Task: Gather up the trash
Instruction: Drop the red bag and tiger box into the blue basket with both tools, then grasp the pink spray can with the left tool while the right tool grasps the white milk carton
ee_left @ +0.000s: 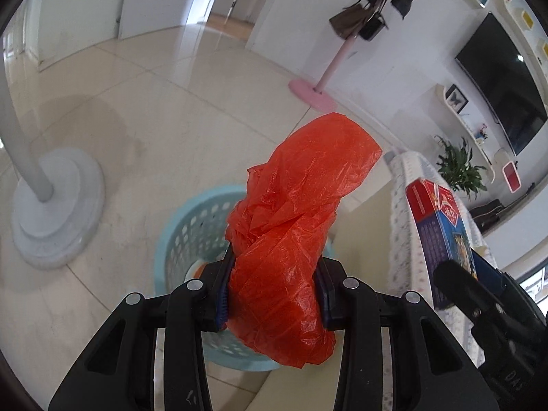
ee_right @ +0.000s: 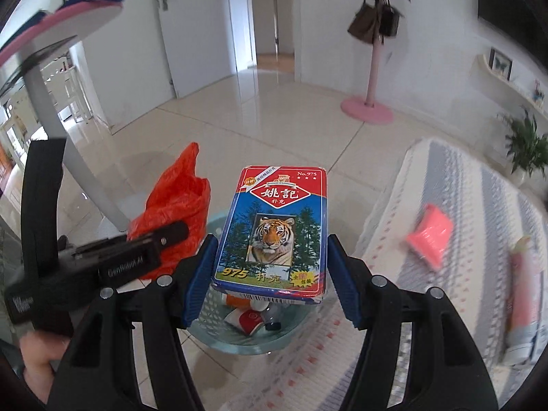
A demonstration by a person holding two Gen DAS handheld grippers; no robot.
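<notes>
My left gripper point(ee_left: 274, 269) is shut on a crumpled orange plastic bag point(ee_left: 294, 205), which bulges above and below the blue pads. It hangs over a pale blue perforated basket point(ee_left: 178, 229) on the floor. My right gripper point(ee_right: 272, 243) is shut on a blue and red playing-card box point(ee_right: 274, 226) with a tiger picture, held flat above the same basket point(ee_right: 233, 346). A paper cup point(ee_right: 248, 320) and a bottle lie inside. In the right wrist view the left gripper point(ee_right: 164, 236) and the bag point(ee_right: 178, 202) are close on the left. The left wrist view shows the box point(ee_left: 441, 239) at the right.
A table with a patterned cloth point(ee_right: 455, 191) stands to the right, bearing a pink packet point(ee_right: 430, 234) and a tube point(ee_right: 524, 294). A white pedestal base point(ee_left: 58, 212) stands left of the basket. A pink coat stand point(ee_right: 366, 109) is by the far wall. A hand point(ee_right: 37, 359) grips the left tool.
</notes>
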